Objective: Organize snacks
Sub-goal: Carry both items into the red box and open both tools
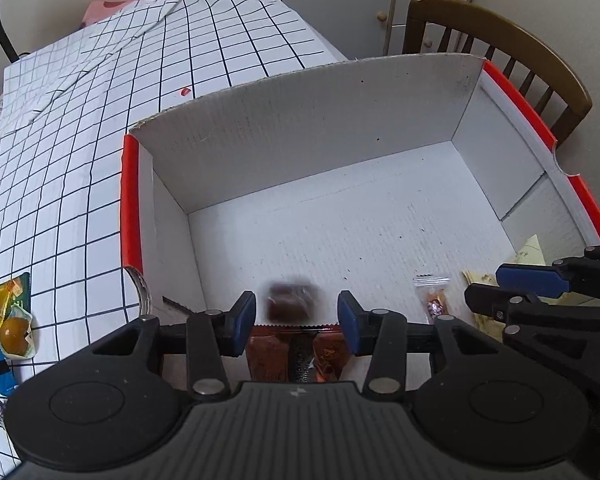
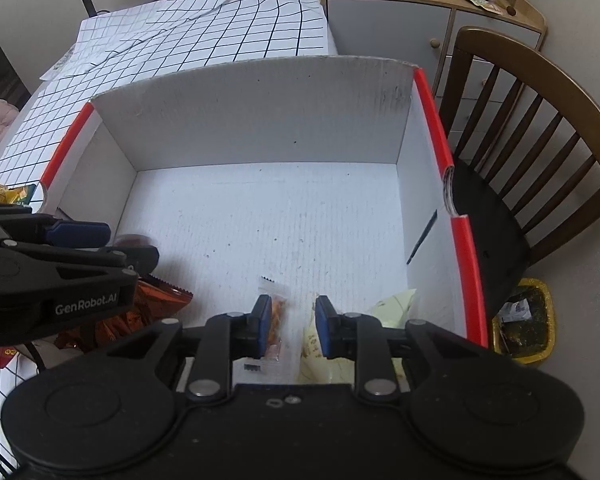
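Observation:
A white cardboard box with red rims (image 1: 131, 200) (image 2: 466, 260) stands on the checked tablecloth, and both grippers point down into its near end. My left gripper (image 1: 297, 312) is open; a blurred dark brown snack (image 1: 290, 300) shows between its blue pads, touching neither. Under it lies a red-orange foil packet (image 1: 268, 356) (image 2: 160, 300). My right gripper (image 2: 294, 322) is open over bare box floor. A small clear packet of orange snack (image 2: 277, 316) (image 1: 434, 300) lies by its left finger and a pale yellow packet (image 2: 396, 304) by its right finger.
Loose snack packets (image 1: 8, 320) lie on the tablecloth (image 1: 100, 120) left of the box. A wooden chair (image 2: 540, 140) stands right of the box, a yellow bin (image 2: 524, 320) beside it. A grey cabinet (image 2: 400, 28) with clutter is at the back.

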`<move>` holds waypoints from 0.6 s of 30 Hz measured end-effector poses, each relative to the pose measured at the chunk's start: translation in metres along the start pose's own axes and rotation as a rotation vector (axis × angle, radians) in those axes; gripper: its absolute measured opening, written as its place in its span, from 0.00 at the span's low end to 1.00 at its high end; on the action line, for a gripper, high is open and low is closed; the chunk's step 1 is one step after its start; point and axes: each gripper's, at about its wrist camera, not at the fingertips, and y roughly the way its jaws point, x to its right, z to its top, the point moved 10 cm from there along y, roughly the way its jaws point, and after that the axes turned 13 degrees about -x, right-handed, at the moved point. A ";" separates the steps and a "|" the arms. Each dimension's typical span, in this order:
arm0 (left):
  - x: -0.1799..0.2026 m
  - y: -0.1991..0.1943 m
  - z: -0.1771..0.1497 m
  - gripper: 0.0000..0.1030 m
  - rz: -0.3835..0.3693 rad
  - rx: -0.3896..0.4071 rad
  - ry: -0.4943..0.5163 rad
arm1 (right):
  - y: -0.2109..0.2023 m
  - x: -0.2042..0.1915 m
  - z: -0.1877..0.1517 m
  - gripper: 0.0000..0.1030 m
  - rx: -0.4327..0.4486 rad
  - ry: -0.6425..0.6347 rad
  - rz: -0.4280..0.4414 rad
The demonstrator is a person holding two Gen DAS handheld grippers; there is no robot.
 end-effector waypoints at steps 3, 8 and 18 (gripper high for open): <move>-0.001 -0.004 -0.002 0.46 -0.009 0.006 -0.005 | -0.004 -0.001 0.000 0.25 0.006 0.004 0.007; -0.005 -0.019 -0.006 0.51 -0.029 0.033 -0.024 | -0.017 -0.004 -0.004 0.28 0.029 0.001 0.032; -0.014 -0.060 -0.020 0.52 -0.047 0.113 -0.039 | -0.054 -0.016 -0.012 0.36 0.101 -0.017 0.064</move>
